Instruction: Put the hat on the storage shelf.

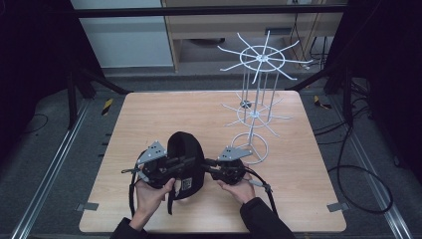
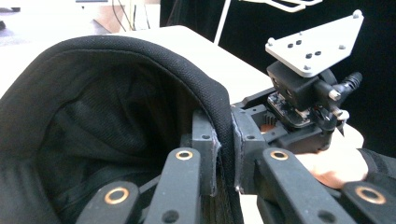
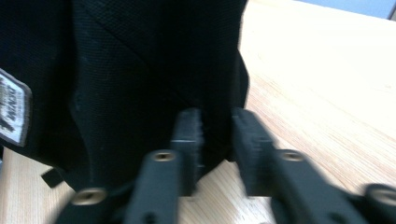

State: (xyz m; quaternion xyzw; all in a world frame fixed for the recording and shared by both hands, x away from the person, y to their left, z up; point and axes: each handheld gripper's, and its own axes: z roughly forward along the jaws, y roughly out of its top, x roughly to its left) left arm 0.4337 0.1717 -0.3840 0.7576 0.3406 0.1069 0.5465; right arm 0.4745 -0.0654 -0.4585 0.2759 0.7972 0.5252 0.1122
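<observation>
Matt black woven-cloth cap (image 1: 185,162), smooth pale wood-grain table (image 1: 164,114), white-coated wire rack (image 1: 256,94).

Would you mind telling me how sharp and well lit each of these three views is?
High view: dim, dark surroundings, table evenly lit, white wire rack sharp. Left gripper view: the black cap is crisp, the tabletop behind it overexposed. Right gripper view: motion-blurred, soft jaws, cap fabric near-black, wood glaring at upper right.
</observation>
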